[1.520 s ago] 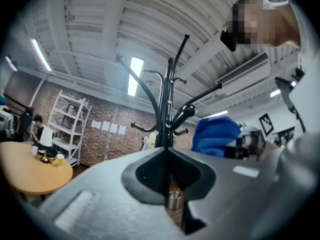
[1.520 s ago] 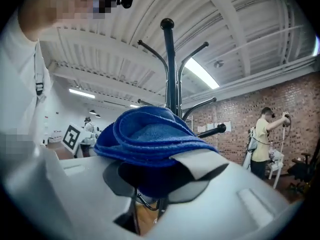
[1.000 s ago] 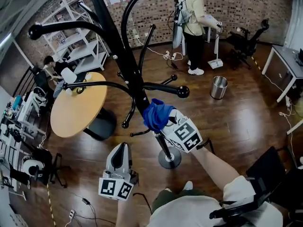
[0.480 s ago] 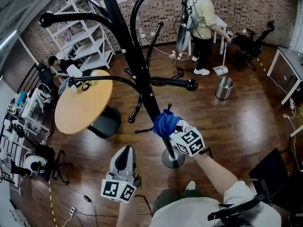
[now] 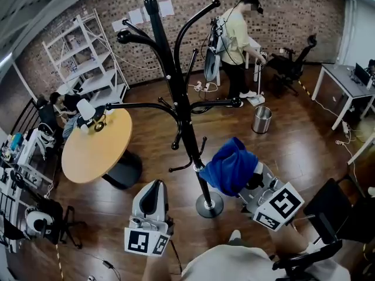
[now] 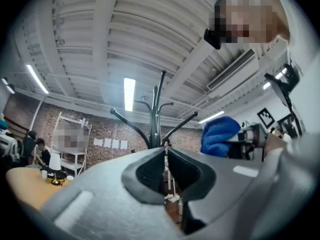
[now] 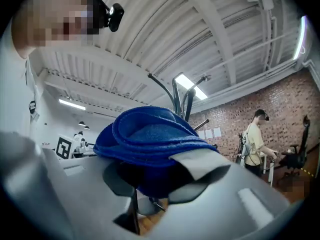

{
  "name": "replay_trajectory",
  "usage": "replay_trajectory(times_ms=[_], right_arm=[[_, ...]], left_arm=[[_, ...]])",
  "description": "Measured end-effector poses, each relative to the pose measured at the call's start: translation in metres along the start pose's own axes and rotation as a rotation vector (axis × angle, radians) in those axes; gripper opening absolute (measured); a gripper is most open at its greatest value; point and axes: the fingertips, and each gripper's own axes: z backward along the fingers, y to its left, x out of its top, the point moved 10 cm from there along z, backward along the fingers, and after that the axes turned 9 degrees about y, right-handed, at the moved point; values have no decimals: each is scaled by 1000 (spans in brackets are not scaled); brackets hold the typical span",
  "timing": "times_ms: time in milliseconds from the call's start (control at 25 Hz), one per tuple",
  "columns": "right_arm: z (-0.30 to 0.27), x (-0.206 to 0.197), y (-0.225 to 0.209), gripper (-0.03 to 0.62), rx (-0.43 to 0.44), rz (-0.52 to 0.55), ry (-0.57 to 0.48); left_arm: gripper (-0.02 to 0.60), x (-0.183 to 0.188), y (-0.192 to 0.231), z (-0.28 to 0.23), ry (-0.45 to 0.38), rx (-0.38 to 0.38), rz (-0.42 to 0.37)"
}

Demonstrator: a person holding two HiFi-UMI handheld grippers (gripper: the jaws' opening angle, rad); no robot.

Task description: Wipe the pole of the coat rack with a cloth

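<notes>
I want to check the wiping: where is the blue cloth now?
In the head view, the cloth is gripped by the right hand-held gripper, low on the right side of the pole, near the base.

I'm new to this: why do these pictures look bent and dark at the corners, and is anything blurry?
Head view: wide lens bows the coat rack pole. Left gripper view: black corners, glaring ceiling light, jaws soft up close. Right gripper view: blue cloth sharp, right hand-held gripper body blurred.

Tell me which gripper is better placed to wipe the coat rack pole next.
Right. The right gripper is shut on the blue cloth, just beside the pole. The left gripper is shut and empty.
</notes>
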Motion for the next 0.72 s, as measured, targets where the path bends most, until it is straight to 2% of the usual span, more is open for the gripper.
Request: replay_trajectory(times_ms=[200,440,600,720], right_arm=[[4,-14,31,107,-50,-48,16],[21,-44,43,107,-117,-69,40],[19,-73,36,107,-81,-77,52],[8,-113,28,107,17,-85,42]], left_arm=[[18,-5,7,20,34,-58,18],[18,-36,2,22,106,-110,53],[18,-66,-4,13,134,-116,82],[18,-110,1,6,122,-81,78]])
